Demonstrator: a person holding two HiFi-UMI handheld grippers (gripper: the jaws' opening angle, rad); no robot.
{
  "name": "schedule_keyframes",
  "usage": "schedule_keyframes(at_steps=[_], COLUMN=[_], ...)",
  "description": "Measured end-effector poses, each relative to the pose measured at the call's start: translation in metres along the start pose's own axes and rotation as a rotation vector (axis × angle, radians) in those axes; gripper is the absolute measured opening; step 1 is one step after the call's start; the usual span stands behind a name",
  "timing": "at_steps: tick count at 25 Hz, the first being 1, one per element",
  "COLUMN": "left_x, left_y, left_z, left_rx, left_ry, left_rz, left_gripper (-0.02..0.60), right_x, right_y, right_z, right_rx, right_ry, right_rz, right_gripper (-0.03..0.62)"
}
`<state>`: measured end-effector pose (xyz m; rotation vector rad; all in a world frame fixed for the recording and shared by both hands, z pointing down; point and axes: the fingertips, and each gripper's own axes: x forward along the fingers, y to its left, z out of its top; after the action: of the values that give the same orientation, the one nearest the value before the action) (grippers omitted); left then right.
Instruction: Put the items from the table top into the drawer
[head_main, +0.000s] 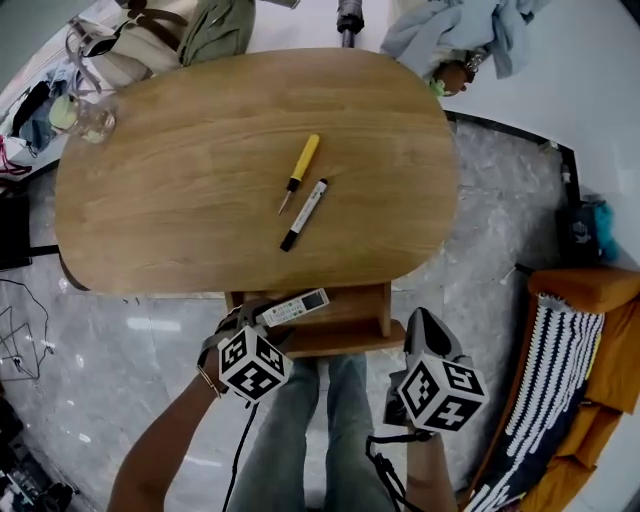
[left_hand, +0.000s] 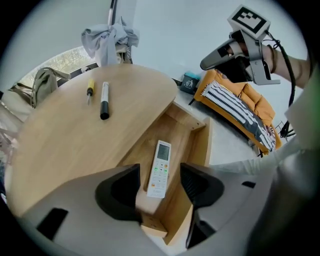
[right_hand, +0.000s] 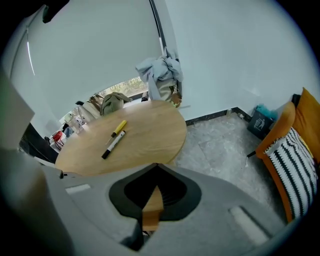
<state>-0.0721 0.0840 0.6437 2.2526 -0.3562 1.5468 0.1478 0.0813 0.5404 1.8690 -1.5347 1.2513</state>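
The right claw (right_hand: 157, 169) has its tips together, with a wooden edge (right_hand: 151, 207) showing through the hollow behind them. At ten o'clock from it, a yellow screwdriver (right_hand: 119, 128) lies just beside a marker (right_hand: 114, 144) on the oval bench (right_hand: 150, 131). A striped cushion (right_hand: 295, 172) sits at three o'clock.

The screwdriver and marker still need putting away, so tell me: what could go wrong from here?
The yellow-handled screwdriver and black-and-white marker lie side by side on the oval wooden table; grabbing one may nudge the other, and both could roll. The white remote control already lies in the open wooden drawer, so dropped items might strike it.
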Motion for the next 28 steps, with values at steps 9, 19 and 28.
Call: schedule_keyframes(at_steps=[9,19,28], left_x=[-0.048,-0.080,-0.073], left_y=[0.022,0.073,0.122], left_z=[0.033,0.079,0.122], left_rx=[-0.116,-0.221,-0.306], left_ry=[-0.102,-0.174,-0.201], left_rz=[0.072,0.162,0.210], left_gripper=[0.247,0.247,0.247], right_x=[-0.017,-0.019,0.007], right_y=[0.015,0.023,0.010], right_z=[0.019,0.060,0.087], right_rx=[-0.030,-0.059,-0.073], right_ry=[-0.006,-0.019,0.009], right_rz=[0.033,0.054,0.065], right_gripper=[0.005,0.005,0.005])
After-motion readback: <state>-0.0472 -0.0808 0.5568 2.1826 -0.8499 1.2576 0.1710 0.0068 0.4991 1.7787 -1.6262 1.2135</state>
